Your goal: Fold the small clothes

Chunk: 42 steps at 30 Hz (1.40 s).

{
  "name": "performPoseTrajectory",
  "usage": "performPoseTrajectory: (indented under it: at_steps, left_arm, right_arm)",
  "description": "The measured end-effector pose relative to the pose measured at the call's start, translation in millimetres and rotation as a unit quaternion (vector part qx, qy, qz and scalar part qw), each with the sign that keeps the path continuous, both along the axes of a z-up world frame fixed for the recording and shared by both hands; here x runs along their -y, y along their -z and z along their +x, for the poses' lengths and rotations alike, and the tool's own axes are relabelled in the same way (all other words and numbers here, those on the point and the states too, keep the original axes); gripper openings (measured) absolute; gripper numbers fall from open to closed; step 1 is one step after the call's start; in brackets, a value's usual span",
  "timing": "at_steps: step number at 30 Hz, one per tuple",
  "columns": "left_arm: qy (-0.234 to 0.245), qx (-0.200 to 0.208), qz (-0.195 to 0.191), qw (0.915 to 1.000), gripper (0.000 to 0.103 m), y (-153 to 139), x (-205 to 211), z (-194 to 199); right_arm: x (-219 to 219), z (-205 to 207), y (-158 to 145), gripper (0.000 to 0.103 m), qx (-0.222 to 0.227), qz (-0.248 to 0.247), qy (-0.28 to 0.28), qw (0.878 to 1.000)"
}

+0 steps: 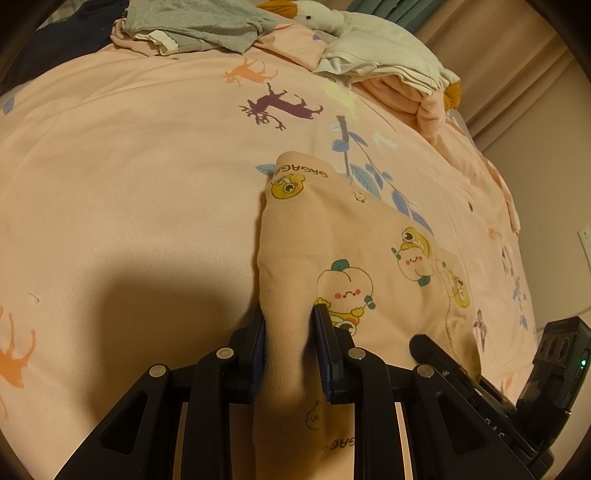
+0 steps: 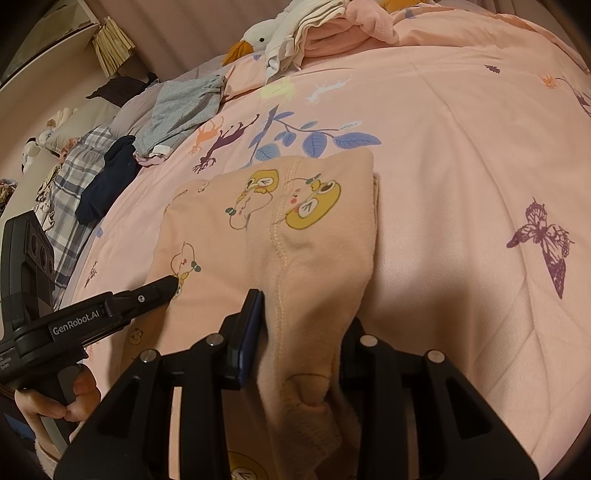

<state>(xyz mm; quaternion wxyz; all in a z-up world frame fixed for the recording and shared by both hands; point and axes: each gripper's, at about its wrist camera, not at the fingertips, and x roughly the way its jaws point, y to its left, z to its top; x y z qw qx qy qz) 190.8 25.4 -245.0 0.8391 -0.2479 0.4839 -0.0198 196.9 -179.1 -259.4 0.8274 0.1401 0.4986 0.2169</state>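
A small peach garment with cartoon fruit prints (image 1: 354, 236) lies on the pink bedspread (image 1: 129, 177). My left gripper (image 1: 290, 314) is shut on the garment's near left edge, with cloth bunched between its fingers. My right gripper (image 2: 306, 306) is shut on the garment's (image 2: 258, 229) near right edge; its right finger is hidden by the cloth. The left gripper shows in the right wrist view (image 2: 162, 286), its tip at the garment's left side. The right gripper's body shows at the lower right of the left wrist view (image 1: 480, 380).
A grey garment (image 1: 199, 22) and dark clothes lie at the bed's far left. A stack of white and pink clothes (image 1: 391, 70) and a plush duck (image 1: 314, 13) sit at the far right. A plaid cloth (image 2: 74, 177) lies beyond the bed's left side.
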Motion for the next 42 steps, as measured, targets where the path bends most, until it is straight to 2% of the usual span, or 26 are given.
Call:
performPoseTrajectory:
  at_steps: [5, 8, 9, 12, 15, 20, 24, 28, 32, 34, 37, 39, 42]
  left_arm:
    - [-0.002, 0.001, -0.008, 1.0, 0.022, -0.1, -1.9, -0.7]
    - [-0.001, 0.0, -0.016, 0.9999, 0.022, -6.3, -6.8, -2.4]
    - [-0.002, 0.0, -0.008, 1.0, 0.022, -10.4, -8.5, -3.6]
    - [-0.012, 0.025, 0.047, 0.9985, 0.022, -28.4, -8.5, -13.8]
    - [-0.024, 0.046, 0.082, 0.9953, 0.022, -40.8, -8.4, -22.3]
    - [-0.029, 0.062, 0.072, 0.9951, 0.022, -49.7, -11.1, -31.1]
    - [-0.026, 0.079, 0.112, 0.9902, 0.022, -62.3, -1.0, -43.5]
    - [-0.04, 0.113, 0.108, 0.9869, 0.022, -69.4, 6.0, -63.1]
    - [-0.031, 0.128, 0.117, 0.9844, 0.022, -68.6, 18.0, -74.5]
    - [-0.011, 0.135, 0.114, 0.9842, 0.022, -65.8, 25.9, -82.0]
    - [0.009, 0.138, 0.129, 0.9819, 0.022, -61.1, 35.9, -87.6]
    - [0.016, 0.139, 0.137, 0.9806, 0.022, -56.8, 41.3, -90.3]
    - [0.033, 0.12, 0.117, 0.9853, 0.022, -44.4, 45.4, -89.1]
  right_arm:
    - [-0.5, 0.0, -1.0, 0.033, 0.001, 0.002, 0.0, 1.0]
    - [4.6, 2.2, -3.8, 0.038, -0.018, 0.019, 0.005, 1.0]
    - [8.0, 3.4, -5.3, 0.04, -0.03, 0.027, 0.011, 0.999]
    - [21.8, 1.7, -13.5, 0.042, -0.053, 0.043, 0.038, 0.997]
    - [30.9, -4.4, -31.2, 0.041, -0.026, 0.016, 0.047, 0.998]
    - [37.1, -16.1, -56.4, 0.034, 0.026, -0.034, 0.059, 0.997]
    - [40.5, -21.5, -69.1, 0.03, 0.039, -0.008, 0.046, 0.998]
    - [32.9, -31.0, -75.1, 0.03, 0.048, -0.003, 0.033, 0.998]
    - [28.1, -42.5, -72.7, 0.03, 0.053, 0.008, 0.039, 0.998]
    - [24.8, -46.3, -70.9, 0.03, 0.054, 0.015, 0.033, 0.998]
    - [19.0, -51.9, -68.6, 0.03, 0.057, 0.003, 0.033, 0.998]
    - [15.4, -54.9, -66.4, 0.025, 0.056, -0.005, 0.033, 0.998]
    - [11.2, -54.9, -62.0, 0.02, 0.05, 0.0, 0.02, 0.999]
